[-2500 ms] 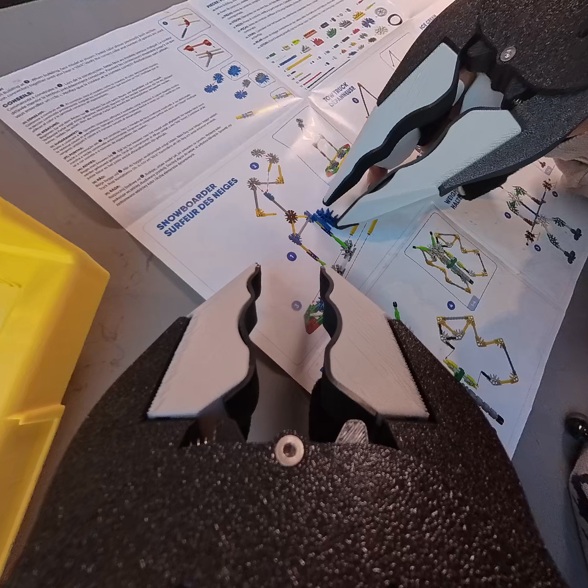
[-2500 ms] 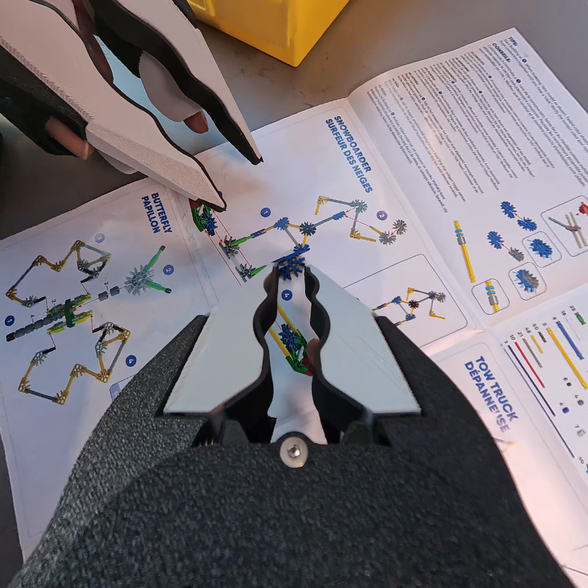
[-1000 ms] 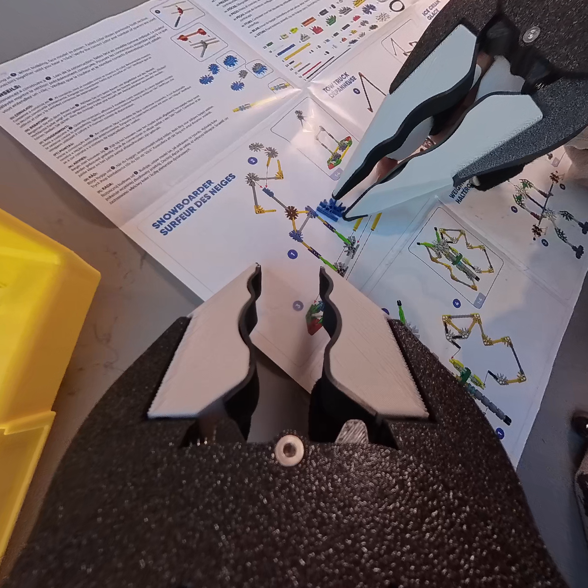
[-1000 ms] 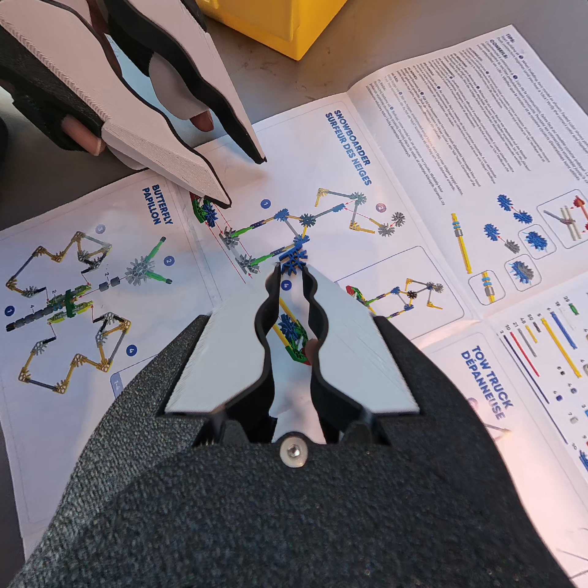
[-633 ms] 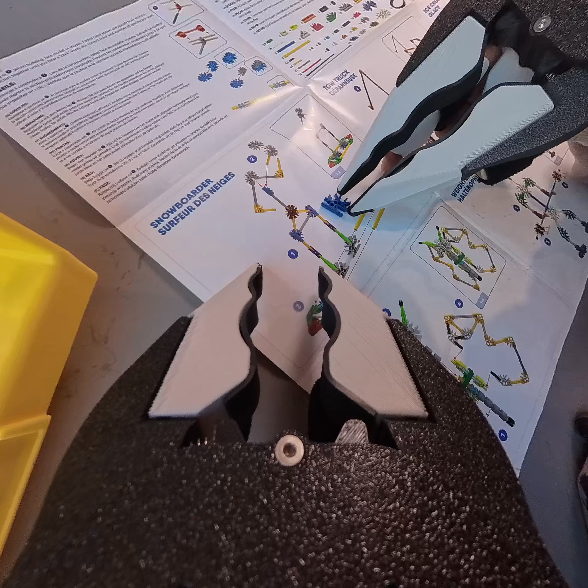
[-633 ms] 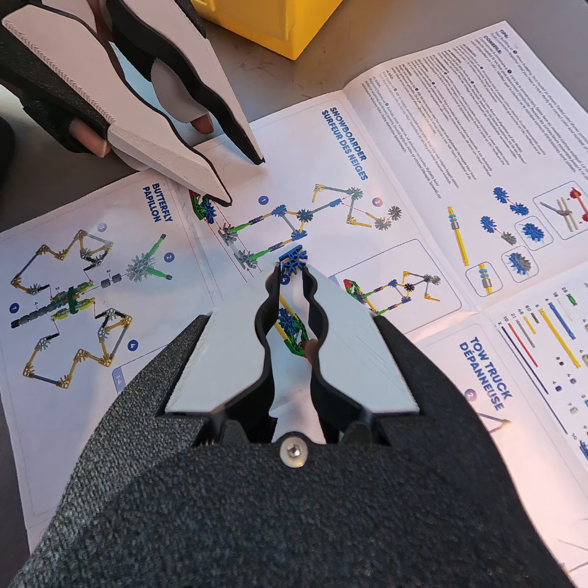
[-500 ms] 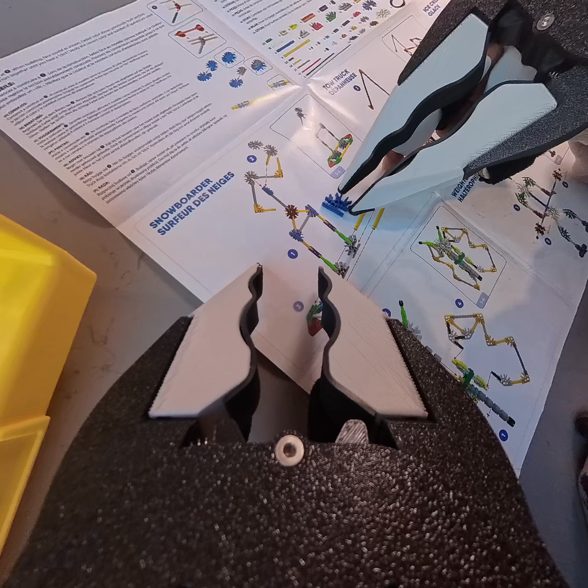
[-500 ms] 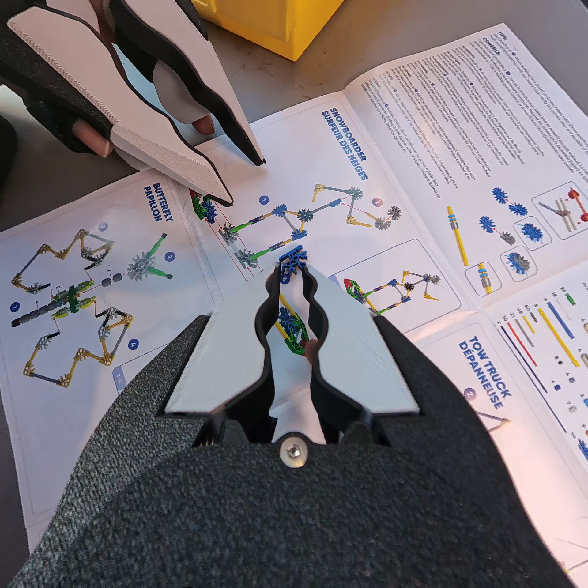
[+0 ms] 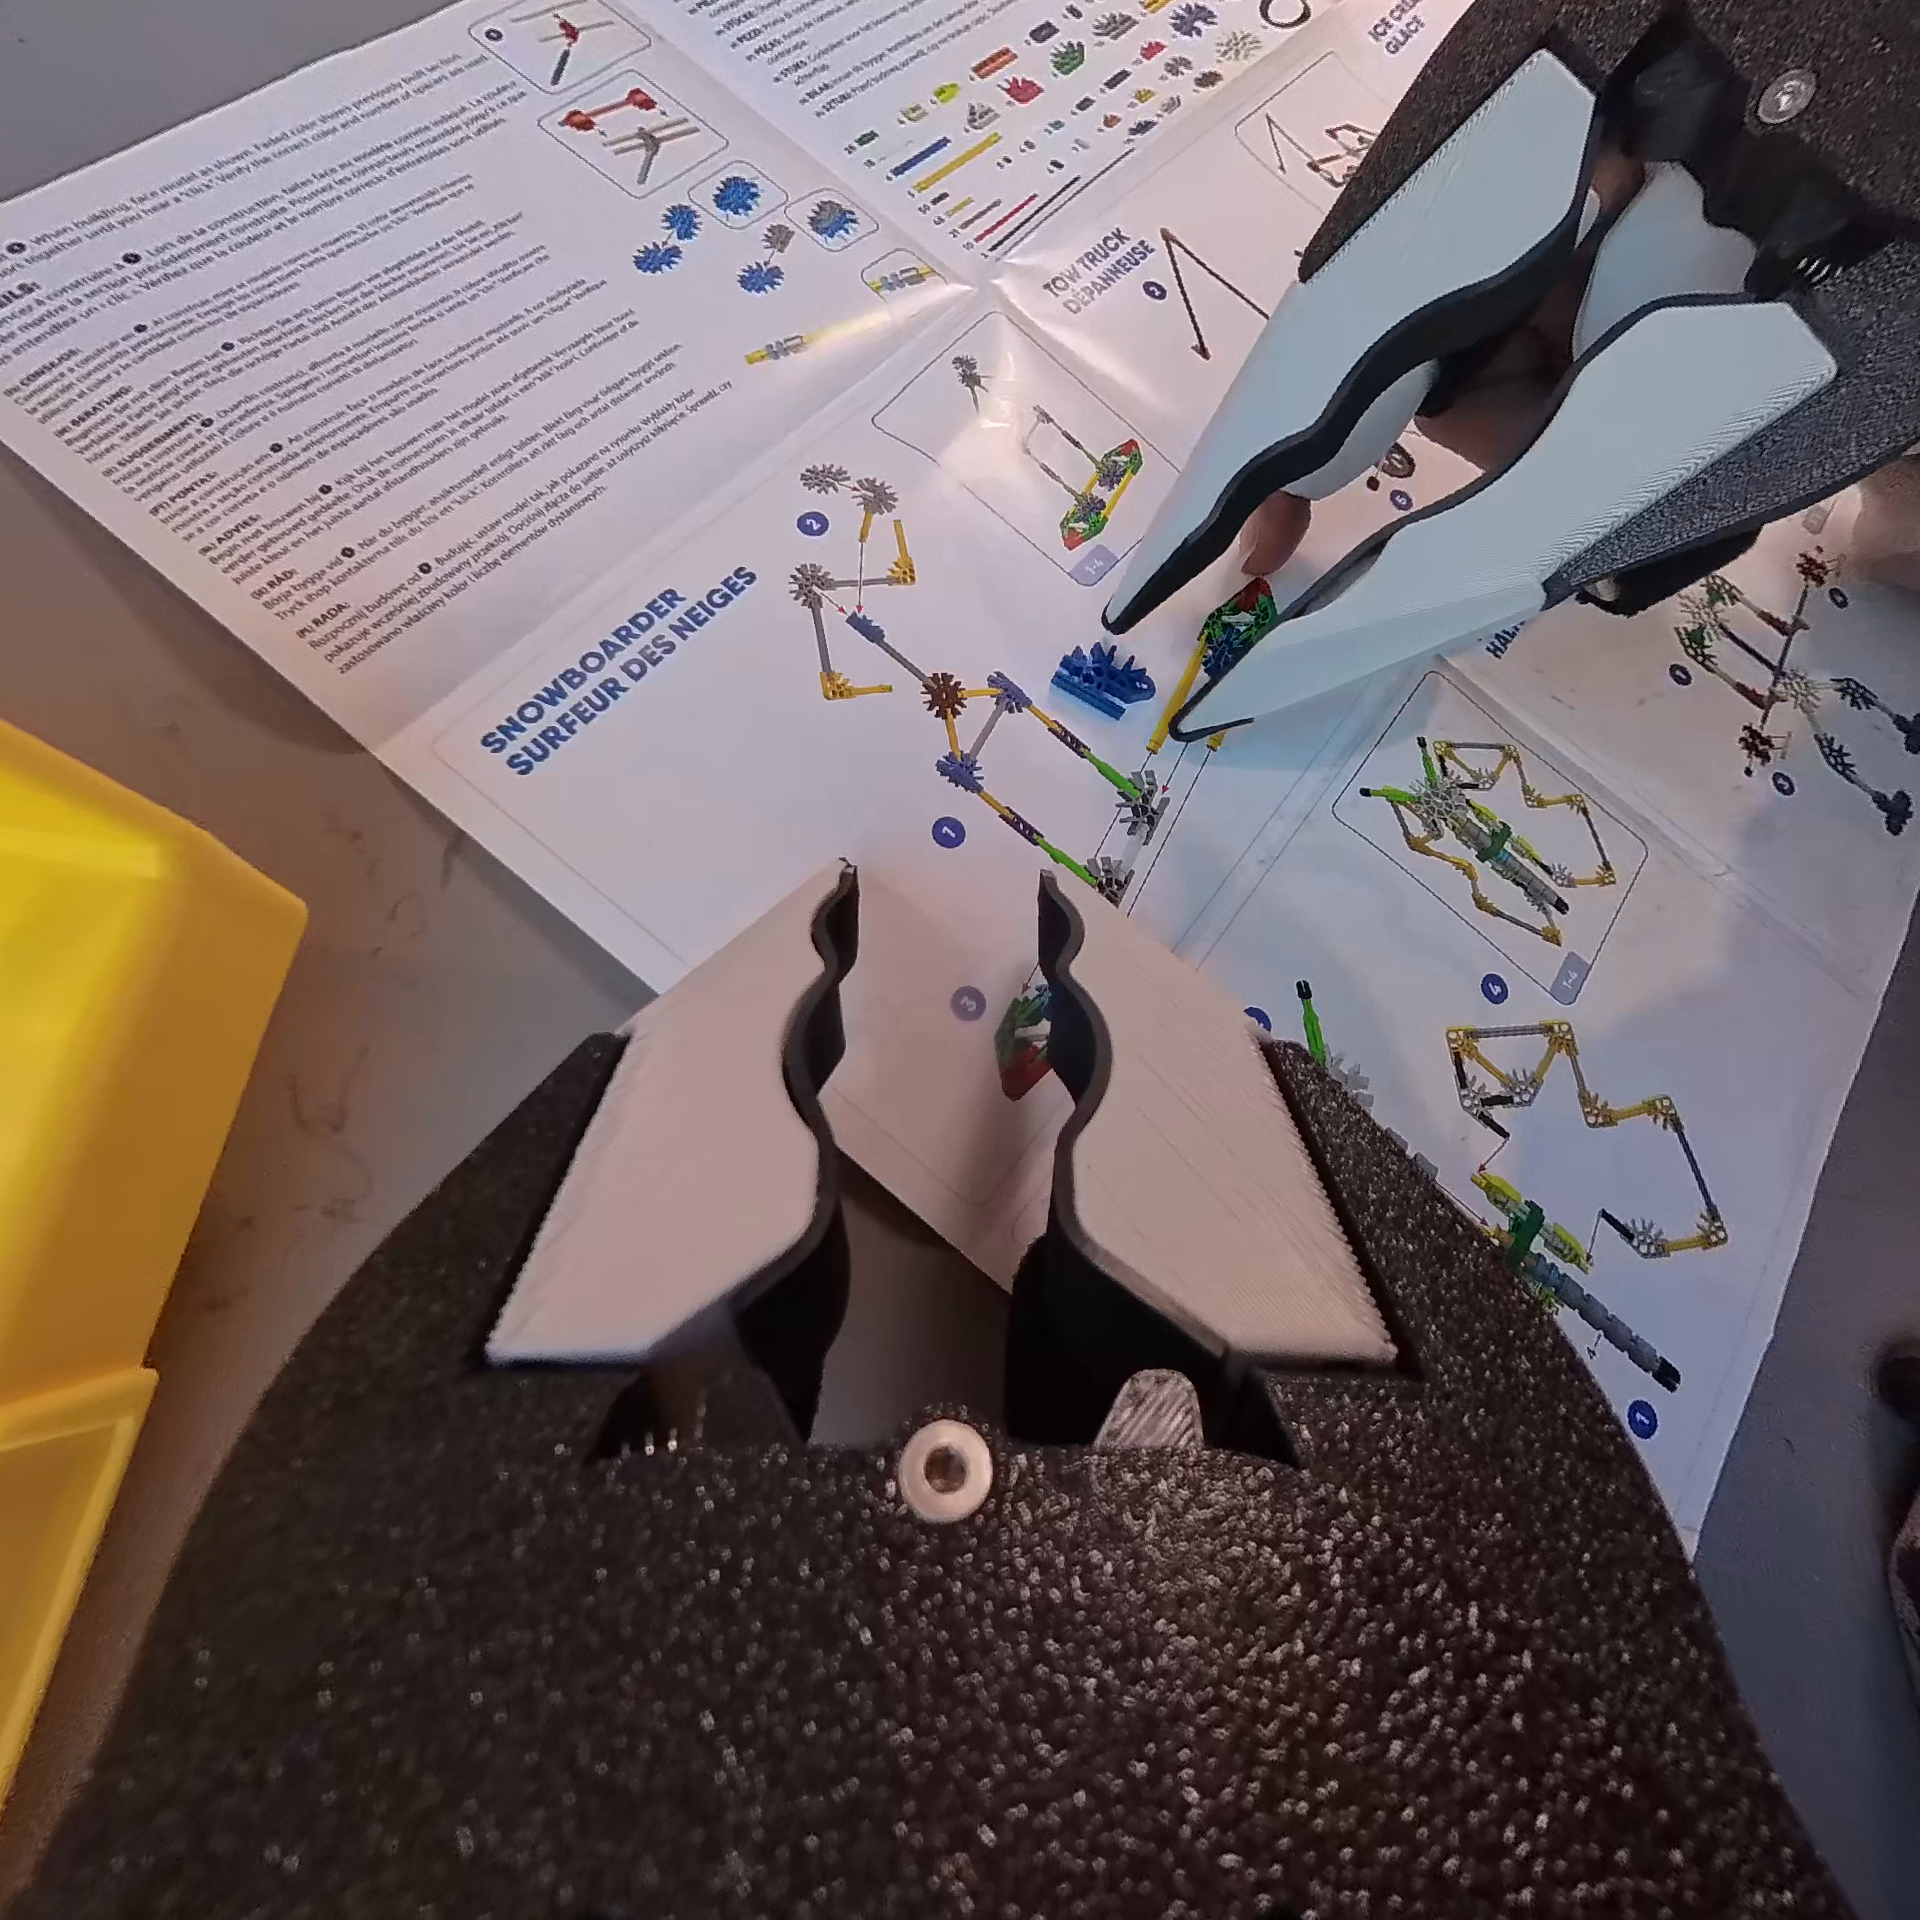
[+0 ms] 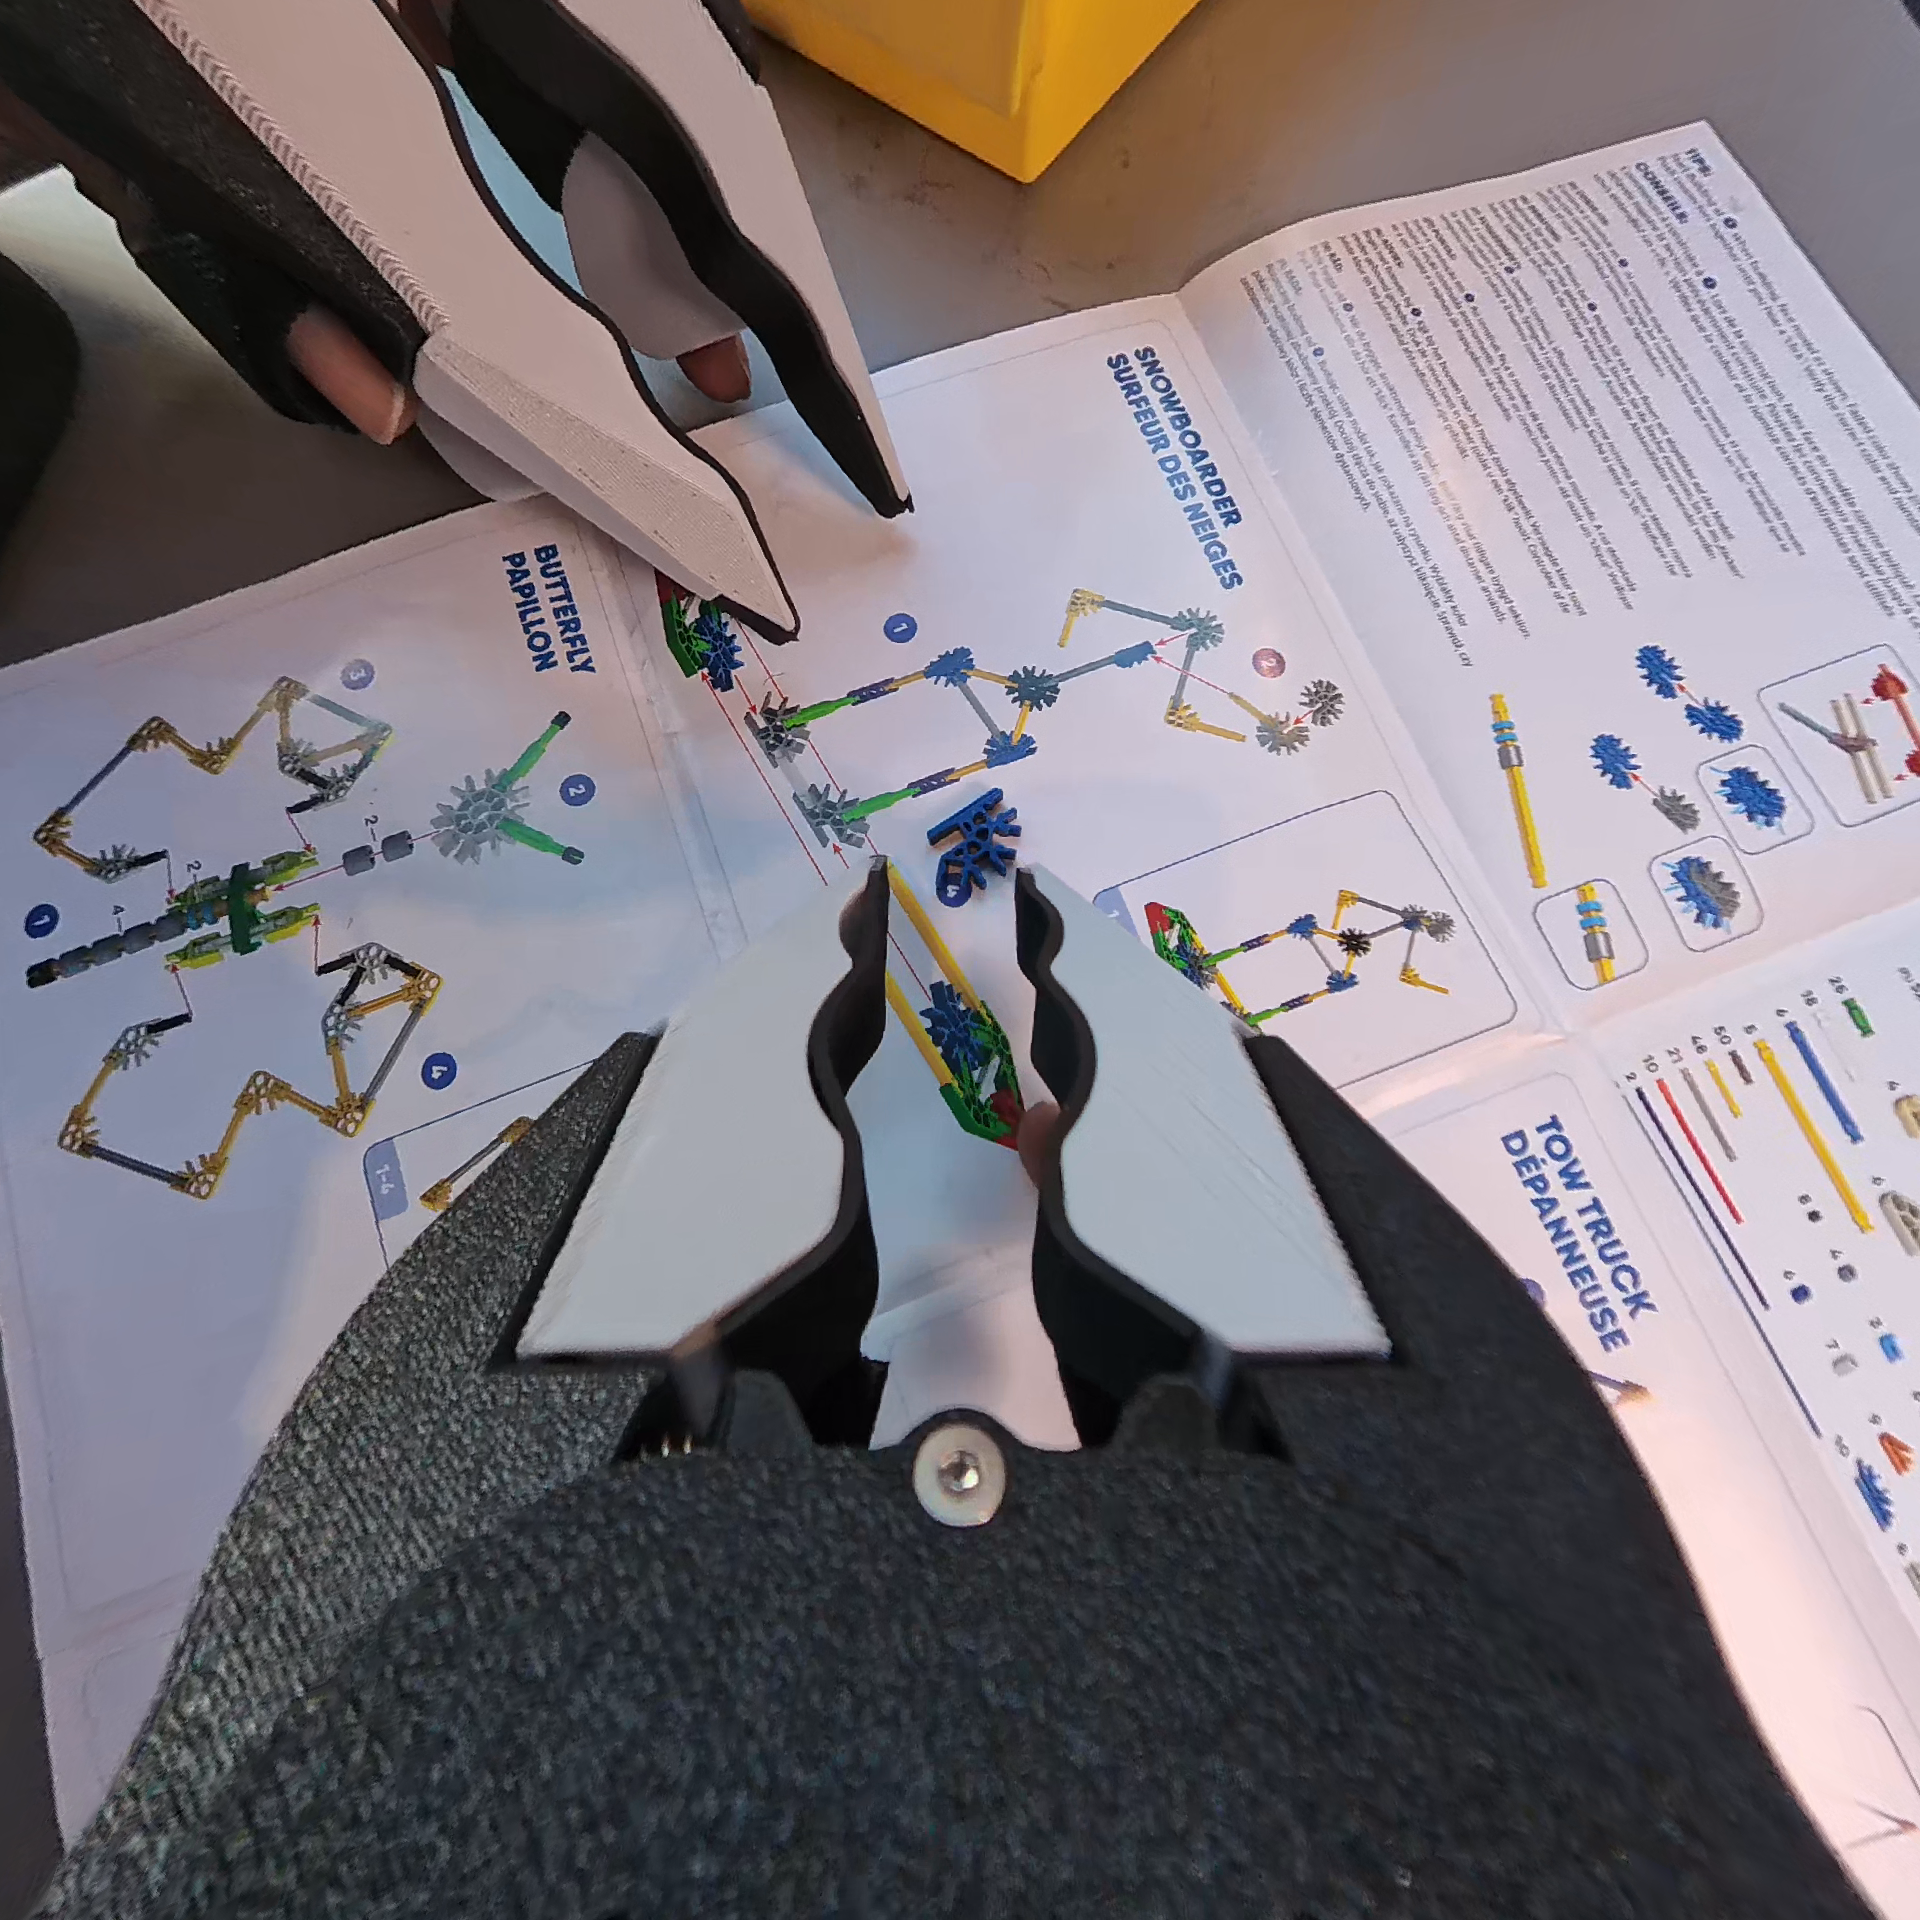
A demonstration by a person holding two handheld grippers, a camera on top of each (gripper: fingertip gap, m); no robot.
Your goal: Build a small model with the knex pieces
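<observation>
A small blue toothed connector piece (image 9: 1101, 681) lies flat on a large unfolded instruction sheet (image 9: 623, 520) printed with model diagrams. My right gripper (image 10: 951, 873) is open, and the blue piece (image 10: 971, 842) lies just beyond its fingertips, free of them. In the left wrist view the right gripper (image 9: 1143, 681) reaches in from the upper right, with the piece just off its tips. My left gripper (image 9: 945, 883) is open and empty over the sheet's near edge. In the right wrist view it (image 10: 842, 569) hovers at the upper left above the sheet (image 10: 1039, 499).
A yellow plastic box (image 9: 104, 1039) stands on the grey table (image 9: 416, 935) to the left of the sheet; it also shows at the top of the right wrist view (image 10: 997, 73). A dark object (image 9: 1901, 1392) sits at the right edge. My right fingertips sit around 7 centimeters from my left ones.
My right gripper was shut on the blue connector; it has opened, and the piece now lies loose on the sheet. The left gripper has stayed open and almost still.
</observation>
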